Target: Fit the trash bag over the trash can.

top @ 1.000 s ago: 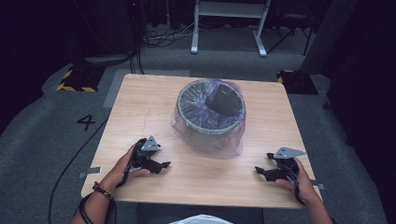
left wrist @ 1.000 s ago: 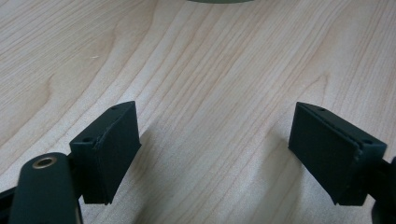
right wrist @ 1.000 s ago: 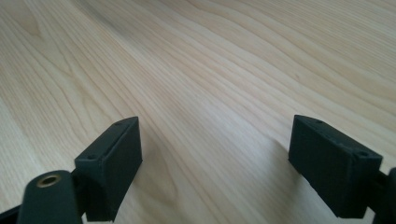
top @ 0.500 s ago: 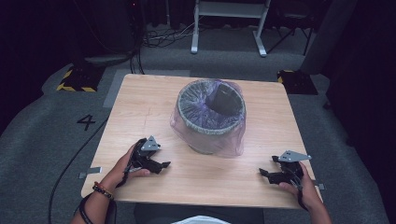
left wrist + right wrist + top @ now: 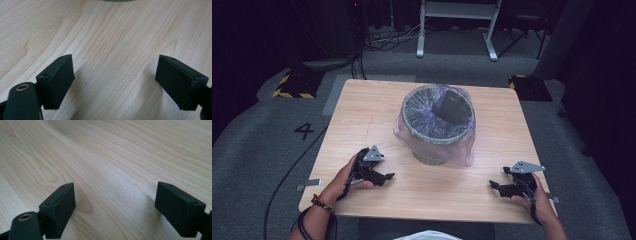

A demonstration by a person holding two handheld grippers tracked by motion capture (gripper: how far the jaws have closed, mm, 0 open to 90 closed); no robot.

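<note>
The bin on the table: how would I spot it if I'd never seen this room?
Look at the square wooden table on the grey carpet. Near its middle stands a round grey bin lined with a thin, see-through purplish bag that drapes over its rim and down its sides. It is the only tall thing there; the two black grippers near the front edge lie low.

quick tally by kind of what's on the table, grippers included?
Waste bin: 1
Clear plastic bin liner: 1
Dark object inside the bin: 1
Grippers: 2, left gripper and right gripper, both open and empty
Total: 5
</note>
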